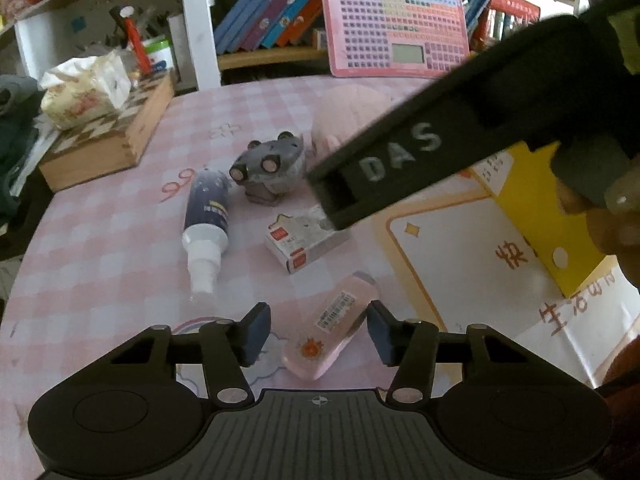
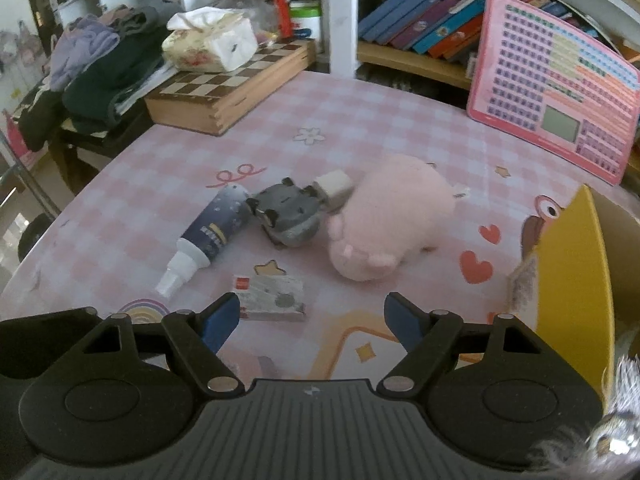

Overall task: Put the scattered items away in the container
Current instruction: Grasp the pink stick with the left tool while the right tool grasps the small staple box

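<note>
**Tidying barely begun: five items on the table, left tongs around the pink case**

Black tongs fill the bottom of both wrist views. From the left wrist camera, the left gripper [image 1: 316, 334] has its jaws partly apart, with a flat pink case [image 1: 330, 328] bearing a barcode sticker lying slantwise between them. The right pad looks to be at the case's edge, the left pad stands clear of it, so no grip is made yet.

Reading that view left to right: a dark spray bottle [image 1: 206, 220] with a white nozzle lies on its side at about ten o'clock from the case. A grey toy car [image 1: 270, 168] sits overturned at twelve o'clock, wheels showing. A small white card box [image 1: 306, 240] lies nearer, at about twelve to one o'clock. Behind the car, a pink plush pig [image 1: 352, 116] is mostly hidden by the other tool's black arm. The yellow cardboard box [image 1: 536, 220], the container, stands at three o'clock.

From the right wrist camera, the right gripper [image 2: 312, 322] hangs open and empty above the pink checked tablecloth [image 2: 160, 168]. The card box lies just beyond its left finger.

Judging by this, nearly everything is left to do: five items are still out on the cloth. The container's inside is barely visible, so whether anything is already stowed cannot be told.
</note>
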{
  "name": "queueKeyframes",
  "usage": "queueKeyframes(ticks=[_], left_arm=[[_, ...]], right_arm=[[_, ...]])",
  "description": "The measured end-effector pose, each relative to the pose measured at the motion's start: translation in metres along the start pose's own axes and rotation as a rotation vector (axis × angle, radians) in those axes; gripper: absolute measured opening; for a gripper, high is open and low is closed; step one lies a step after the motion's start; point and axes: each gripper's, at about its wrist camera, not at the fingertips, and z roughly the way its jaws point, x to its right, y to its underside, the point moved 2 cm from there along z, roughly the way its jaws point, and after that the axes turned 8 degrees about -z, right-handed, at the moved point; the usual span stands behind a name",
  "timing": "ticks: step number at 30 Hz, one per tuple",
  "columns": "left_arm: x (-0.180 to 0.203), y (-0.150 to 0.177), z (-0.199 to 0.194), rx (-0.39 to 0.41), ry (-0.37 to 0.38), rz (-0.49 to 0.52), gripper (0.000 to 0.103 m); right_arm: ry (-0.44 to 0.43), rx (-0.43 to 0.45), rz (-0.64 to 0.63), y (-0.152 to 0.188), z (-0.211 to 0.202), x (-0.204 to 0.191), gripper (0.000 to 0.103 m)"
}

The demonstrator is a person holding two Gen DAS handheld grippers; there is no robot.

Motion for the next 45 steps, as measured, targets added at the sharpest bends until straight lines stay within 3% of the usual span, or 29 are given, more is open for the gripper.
queueKeyframes(ticks=[1,3,8,20,24,26,34,45], left_arm=[[0.000,0.000,0.000,0.000,0.003,-0.001,0.049],[0.000,0.000,0.004,-0.016,0.010,0.004,0.035],[-0.003,0.004,0.002,-0.021,0.010,0.023,0.023],[-0.032,0.009,-0.015,-0.050,-0.008,-0.112,0.023],[-0.033,0.009,-0.020,-0.041,-0.017,-0.116,0.023],[-0.034,0.008,-0.021,-0.036,-0.015,-0.119,0.023],[-0.032,0.007,-0.032,-0.006,-0.010,-0.120,0.023],[-0.034,0.009,-0.069,0.078,0.013,-0.166,0.023]], right_arm=[[-0.005,-0.004,-0.002,-0.001,0.003,-0.001,0.079],[-0.008,-0.013,-0.008,-0.004,0.009,-0.005,0.079],[-0.018,-0.036,-0.031,-0.009,0.025,-0.015,0.079],[-0.007,-0.112,-0.093,-0.009,0.057,-0.025,0.078],[-0.019,-0.120,-0.106,-0.006,0.061,-0.027,0.067],[-0.036,-0.112,-0.113,-0.006,0.059,-0.028,0.053],[-0.042,-0.090,-0.106,-0.005,0.043,-0.025,0.052],[-0.048,-0.013,-0.073,0.002,-0.013,-0.017,0.052]])
